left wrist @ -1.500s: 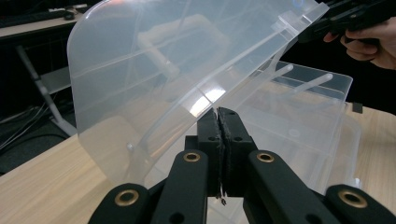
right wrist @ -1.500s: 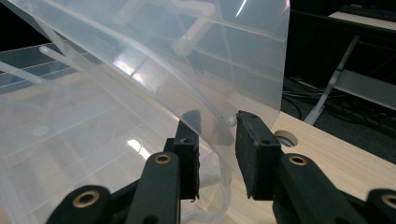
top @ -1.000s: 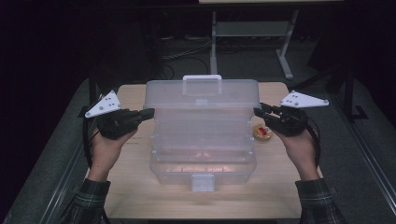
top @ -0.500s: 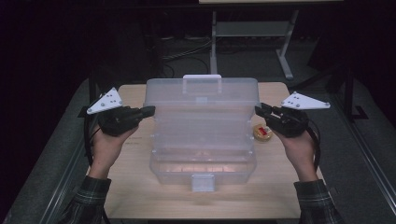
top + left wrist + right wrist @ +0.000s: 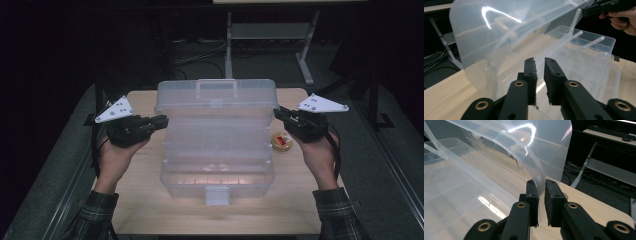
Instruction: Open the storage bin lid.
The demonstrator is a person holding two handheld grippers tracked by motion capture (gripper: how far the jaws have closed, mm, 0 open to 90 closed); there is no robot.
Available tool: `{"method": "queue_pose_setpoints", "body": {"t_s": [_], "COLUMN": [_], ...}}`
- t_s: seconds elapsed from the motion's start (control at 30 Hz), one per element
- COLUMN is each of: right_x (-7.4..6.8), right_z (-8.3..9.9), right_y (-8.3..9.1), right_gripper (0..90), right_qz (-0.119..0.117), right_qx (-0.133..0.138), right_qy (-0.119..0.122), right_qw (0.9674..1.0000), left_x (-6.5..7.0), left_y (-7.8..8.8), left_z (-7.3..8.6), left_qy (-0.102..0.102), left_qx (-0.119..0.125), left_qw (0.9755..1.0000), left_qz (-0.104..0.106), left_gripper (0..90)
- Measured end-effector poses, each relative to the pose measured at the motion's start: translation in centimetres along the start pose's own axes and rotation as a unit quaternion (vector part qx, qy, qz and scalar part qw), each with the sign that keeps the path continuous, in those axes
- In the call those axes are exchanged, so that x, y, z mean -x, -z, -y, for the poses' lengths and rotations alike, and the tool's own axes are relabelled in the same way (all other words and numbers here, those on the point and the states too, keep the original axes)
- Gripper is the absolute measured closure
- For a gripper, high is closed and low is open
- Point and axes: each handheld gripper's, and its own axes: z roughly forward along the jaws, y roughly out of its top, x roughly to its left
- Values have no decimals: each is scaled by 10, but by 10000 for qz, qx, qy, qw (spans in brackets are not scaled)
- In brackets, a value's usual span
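Note:
A clear plastic tiered storage box [image 5: 217, 180] stands on the wooden table, its handled lid [image 5: 215, 97] and trays swung up and back. My left gripper [image 5: 162, 120] sits at the lid's left edge. In the left gripper view the left gripper [image 5: 540, 67] shows a narrow gap just beside the lid [image 5: 499, 32]; its jaws have just been opening, with nothing pinched between them. My right gripper [image 5: 277, 112] is at the lid's right edge. The right gripper [image 5: 541, 188] has the lid's curved rim [image 5: 534, 167] between its pads; its jaws have just been closing on the rim.
A small yellow and red object [image 5: 281, 141] lies on the table [image 5: 150, 210] just right of the box, under my right hand. A white metal stand [image 5: 305, 65] and cables sit on the dark floor behind the table. Table edges are close on both sides.

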Motion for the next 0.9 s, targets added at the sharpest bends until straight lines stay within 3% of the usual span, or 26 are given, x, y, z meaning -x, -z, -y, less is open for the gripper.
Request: {"method": "queue_pose_setpoints", "body": {"t_s": [0.27, 0.57, 0.9], "right_x": [3, 4, 6], "right_z": [-2, -2, -4], "right_y": [-2, -3, -4], "right_gripper": [816, 819, 819], "right_qz": [-51, -56, -74], "right_qx": [9, 14, -2], "right_qy": [-107, -72, -34], "right_qw": [9999, 10000, 10000], "left_x": [10, 28, 45], "left_y": [5, 3, -7], "left_z": [3, 6, 18], "left_qy": [-44, -127, -186], "left_qx": [-51, -151, -243], "left_qw": [9999, 9978, 9943], "left_qz": [139, 641, 1018], "left_gripper": [676, 625, 572]}}
